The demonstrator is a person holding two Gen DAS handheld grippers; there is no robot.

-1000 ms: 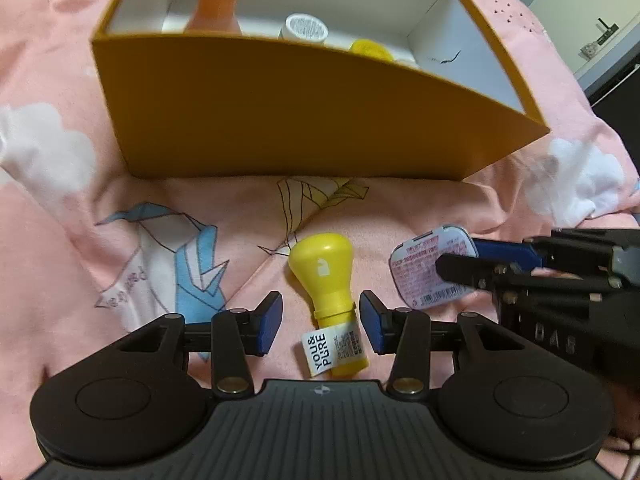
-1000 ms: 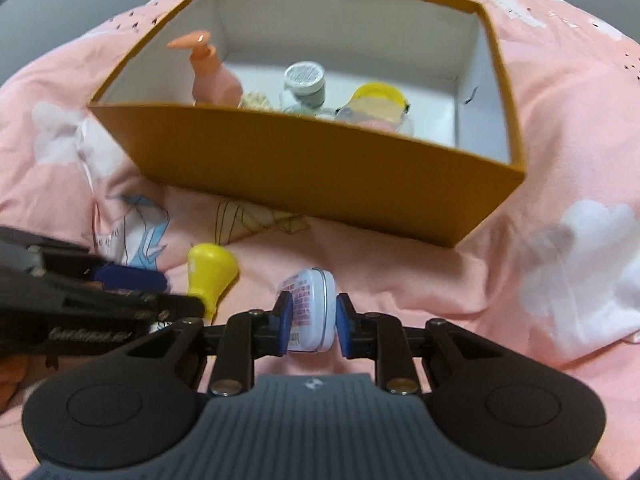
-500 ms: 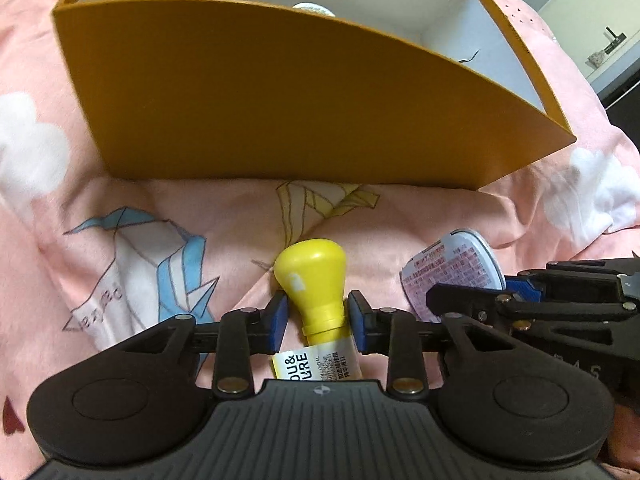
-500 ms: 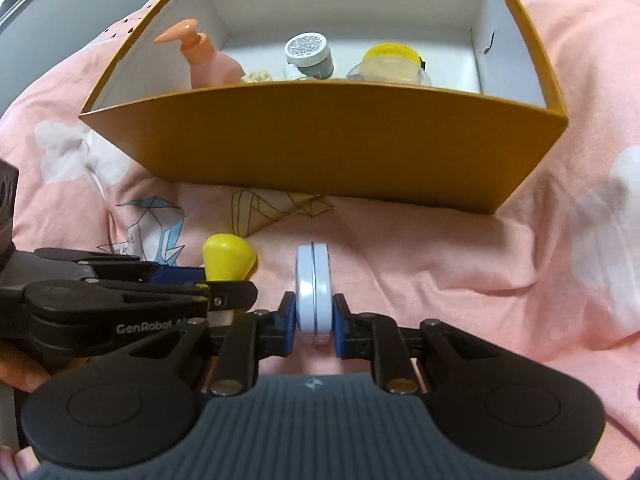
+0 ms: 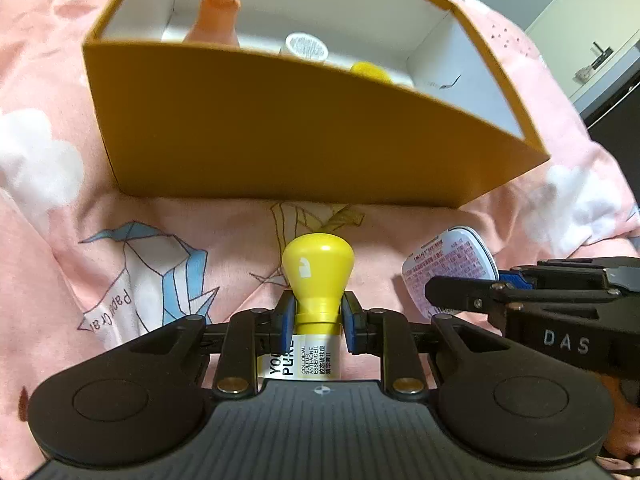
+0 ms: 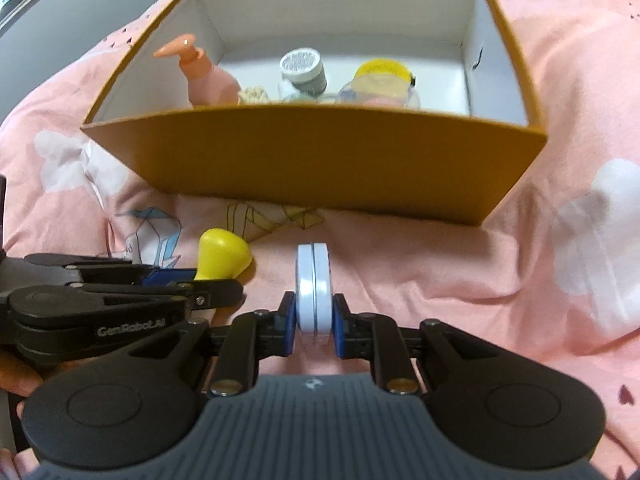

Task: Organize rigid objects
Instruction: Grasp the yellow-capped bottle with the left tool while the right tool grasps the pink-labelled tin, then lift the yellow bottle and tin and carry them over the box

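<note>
From the left wrist, the left gripper [image 5: 316, 322] clamps the neck of a yellow bottle [image 5: 317, 276] over the pink bedspread [image 5: 48, 264], just near of the orange box [image 5: 280, 136].

From the right wrist, the right gripper [image 6: 314, 326] pinches a white tin [image 6: 313, 288] upright on edge, near the box's front wall.

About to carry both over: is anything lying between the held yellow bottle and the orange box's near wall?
No object: only bare pink bedsheet lies between the yellow bottle and the orange box, seen in both wrist views.
</note>
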